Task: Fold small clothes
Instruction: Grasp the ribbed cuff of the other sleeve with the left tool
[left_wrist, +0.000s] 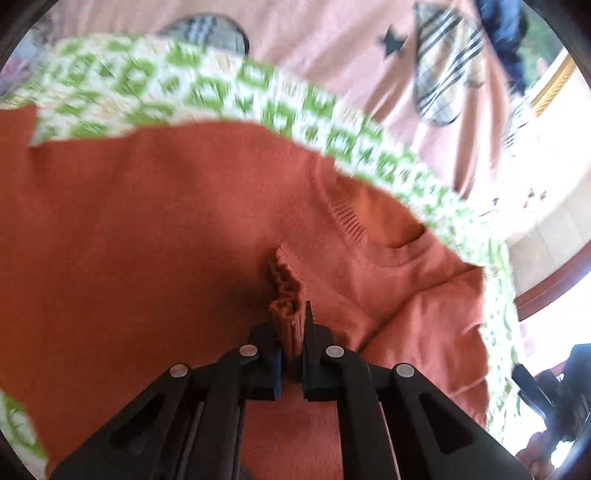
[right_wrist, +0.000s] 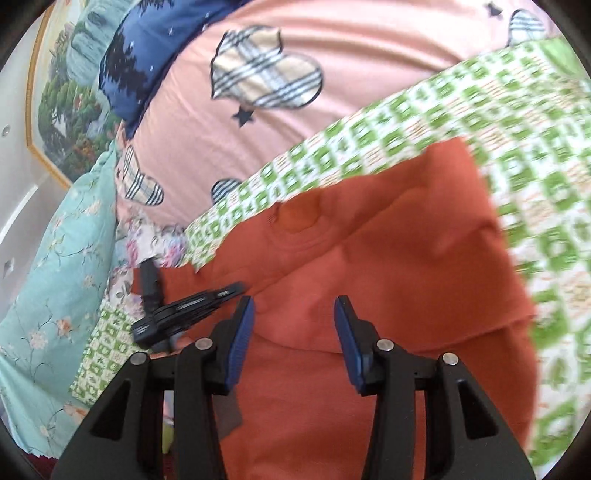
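Right now I'm mid-fold on the orange knit sweater, which lies on a green-and-white patterned cloth over the pink bedspread. My left gripper is clenched on a ribbed cuff held over the sweater body; my right gripper hangs released above the sweater, nothing between its jaws. Next, I judge, the cuff needs laying flat across the body while the right takes the other side. Only the left view shows the pinched cuff and neckline; only the right view shows the pillows and a framed picture.
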